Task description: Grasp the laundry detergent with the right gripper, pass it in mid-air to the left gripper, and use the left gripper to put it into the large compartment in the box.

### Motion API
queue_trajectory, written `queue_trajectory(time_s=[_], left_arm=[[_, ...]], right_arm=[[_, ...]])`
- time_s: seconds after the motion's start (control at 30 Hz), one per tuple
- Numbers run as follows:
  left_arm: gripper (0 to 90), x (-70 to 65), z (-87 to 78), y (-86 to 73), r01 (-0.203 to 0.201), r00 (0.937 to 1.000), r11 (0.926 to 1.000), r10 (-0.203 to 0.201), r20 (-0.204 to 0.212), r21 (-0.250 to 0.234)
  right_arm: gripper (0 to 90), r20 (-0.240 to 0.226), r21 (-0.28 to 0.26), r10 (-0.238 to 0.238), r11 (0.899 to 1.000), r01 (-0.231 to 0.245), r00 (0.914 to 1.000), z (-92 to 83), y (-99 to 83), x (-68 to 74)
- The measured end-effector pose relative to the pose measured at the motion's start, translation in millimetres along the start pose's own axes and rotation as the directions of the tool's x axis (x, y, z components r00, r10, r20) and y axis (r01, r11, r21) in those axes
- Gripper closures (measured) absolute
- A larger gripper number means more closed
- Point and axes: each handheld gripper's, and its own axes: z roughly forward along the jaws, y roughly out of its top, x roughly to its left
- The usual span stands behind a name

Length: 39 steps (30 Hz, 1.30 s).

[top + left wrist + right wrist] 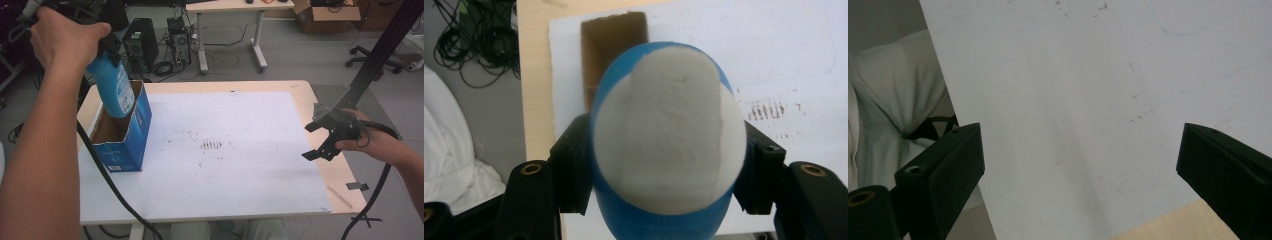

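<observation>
The left gripper (111,50) is clamped on a blue bottle (114,87), its two black jaws pressing against the bottle's sides in the left gripper view, where the bottle's (669,135) white base faces the camera and hides most of what lies below. In the high view the person's left hand (62,37) holds that gripper high at the far left of the table, and the bottle hangs tilted, its lower end over the open top of a blue cardboard box (131,135); whether that end has gone down into the box or only stands in front of its rim is hard to tell from this angle. The box stands upright on the left part of a white sheet (225,165) that covers most of the wooden table (330,170), and its brown inside (611,45) shows beyond the bottle in the left gripper view. The right gripper (320,140) is held low over the right edge of the table, well apart from the box and bottle, in the person's right hand (372,142). Its jaws stand wide apart with nothing between them; in the right gripper view they (1080,165) frame bare white sheet and a corner of the wooden tabletop.
</observation>
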Motion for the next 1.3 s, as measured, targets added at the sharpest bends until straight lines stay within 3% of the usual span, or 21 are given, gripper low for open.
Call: queue_trajectory(time_s=[0.07, 0.2, 0.5, 0.67, 1.17, 1.3], left_arm=[[37.7, 4.6, 5.7, -1.2, 0.013, 0.9999, 0.9999, -0.013, -0.010, -0.005], [37.7, 8.6, 19.6, -3.0, 0.000, 0.9985, 1.0000, 0.001, -0.054, 0.003], [37.7, 24.9, 57.5, -13.4, 0.032, 0.9977, 0.9992, -0.034, -0.058, -0.024], [37.8, 29.0, 82.6, -20.7, 0.014, 0.9965, 0.9998, -0.015, -0.082, -0.016], [37.7, 26.9, 156.9, -42.5, -0.022, 0.9976, 0.9996, 0.023, -0.065, 0.019], [37.7, 29.5, 169.4, -48.2, -0.008, 0.9986, 0.9999, 0.009, -0.053, 0.013]], right_arm=[[4.9, 0.000, 0.005, 0.002, 1.000, -0.002, 1.0000, 1.8, -1.2, 0.0], [4.9, -0.001, 0.006, 0.007, 1.000, -0.007, 1.0000, 3.7, -1.9, -0.3], [5.2, 0.002, 0.011, 0.015, 1.000, -0.015, 0.9999, 7.2, 1.6, -0.7], [5.1, 0.008, 0.013, 0.025, 1.000, -0.025, 0.9997, 8.2, 0.4, -2.6], [5.5, 0.002, 0.033, 0.036, 0.999, -0.036, 0.9993, 20.1, 0.7, -3.5], [5.5, 0.005, 0.031, 0.041, 0.999, -0.041, 0.9992, 19.7, 0.1, -3.2]])
